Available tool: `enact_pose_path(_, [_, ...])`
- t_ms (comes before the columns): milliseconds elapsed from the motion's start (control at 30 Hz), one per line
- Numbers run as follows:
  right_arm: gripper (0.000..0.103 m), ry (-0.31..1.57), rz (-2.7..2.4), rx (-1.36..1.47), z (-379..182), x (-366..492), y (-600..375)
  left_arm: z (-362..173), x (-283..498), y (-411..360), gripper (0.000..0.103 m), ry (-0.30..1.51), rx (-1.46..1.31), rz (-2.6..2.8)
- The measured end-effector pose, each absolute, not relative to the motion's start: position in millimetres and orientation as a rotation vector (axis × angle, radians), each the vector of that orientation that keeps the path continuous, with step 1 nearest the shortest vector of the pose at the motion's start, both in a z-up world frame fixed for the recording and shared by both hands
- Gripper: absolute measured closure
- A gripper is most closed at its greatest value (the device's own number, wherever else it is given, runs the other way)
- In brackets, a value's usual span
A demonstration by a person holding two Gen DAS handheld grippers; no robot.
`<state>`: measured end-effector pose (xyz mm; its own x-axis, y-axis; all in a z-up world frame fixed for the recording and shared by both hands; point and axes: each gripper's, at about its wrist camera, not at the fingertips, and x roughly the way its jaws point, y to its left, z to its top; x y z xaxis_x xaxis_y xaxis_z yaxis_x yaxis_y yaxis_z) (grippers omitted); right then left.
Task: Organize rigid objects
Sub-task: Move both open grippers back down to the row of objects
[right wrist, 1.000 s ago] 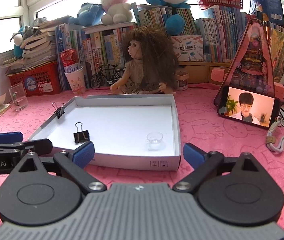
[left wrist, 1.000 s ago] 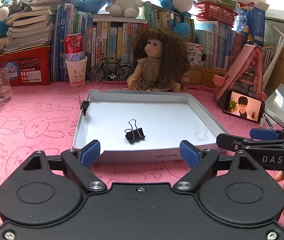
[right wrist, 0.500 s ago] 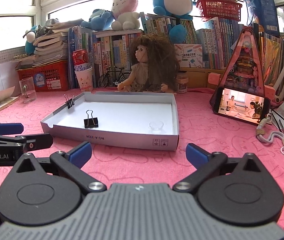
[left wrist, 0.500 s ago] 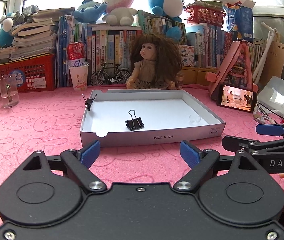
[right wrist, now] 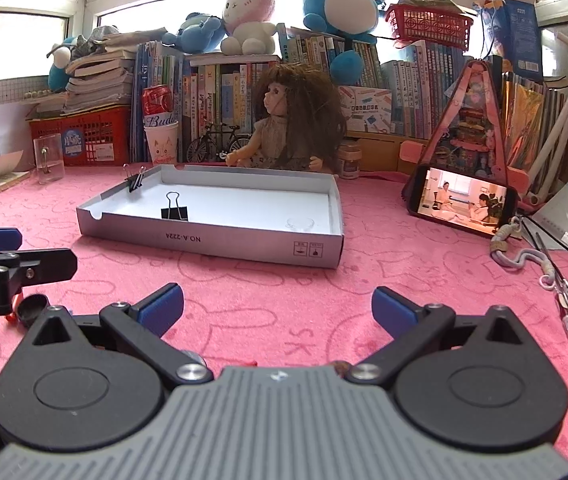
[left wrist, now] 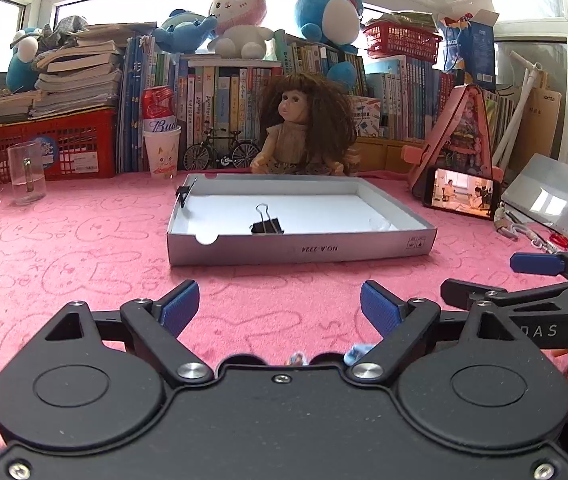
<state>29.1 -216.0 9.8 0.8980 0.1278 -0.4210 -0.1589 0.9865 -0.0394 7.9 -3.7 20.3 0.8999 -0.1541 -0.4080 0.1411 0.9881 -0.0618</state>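
My left gripper (left wrist: 279, 312) and right gripper (right wrist: 277, 310) both hung spread wide and empty over the pink tablecloth (left wrist: 83, 240), short of the white tray (right wrist: 243, 242). One binder clip (left wrist: 266, 224) stood inside the tray, another (right wrist: 135, 179) gripped its far left wall

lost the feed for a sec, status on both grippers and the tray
Left gripper, right gripper open, empty. Tray holds binder clip, small clear cup. Nothing blocking.

Left tongs (left wrist: 279, 306) and right tongs (right wrist: 277, 304) agape, empty.
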Motion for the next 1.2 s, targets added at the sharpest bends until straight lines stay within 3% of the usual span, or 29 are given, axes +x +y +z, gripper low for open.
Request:
enact_pose_path(267, [0.0,0.432,0.092,-0.063,0.0,18.4,-225.5,10.9,-5.8,7.5,0.017,0.42,-0.002,-0.089])
enact_pose_path(467, [0.002,0.42,0.047,-0.037,-5.7,4.5,-238.6,6.9,-20.5,25.5,0.025,0.415,-0.042,-0.077])
enact_pose_path(533, [0.004,0.418,0.038,-0.04,-7.1,-1.1,-240.9,6.0,-23.4,33.7,0.031,0.423,-0.063,-0.052])
enact_pose_path(833, [0.021,0.42,0.108,-0.105,-13.1,-20.2,-230.5,-3.1,-26.0,52.8,0.059,0.503,-0.144,-0.033])
enact_pose_path(1200, [0.04,0.458,0.099,-0.098,-19.2,-14.0,-224.0,-5.5,-19.3,51.1,0.066,0.517,-0.107,0.034])
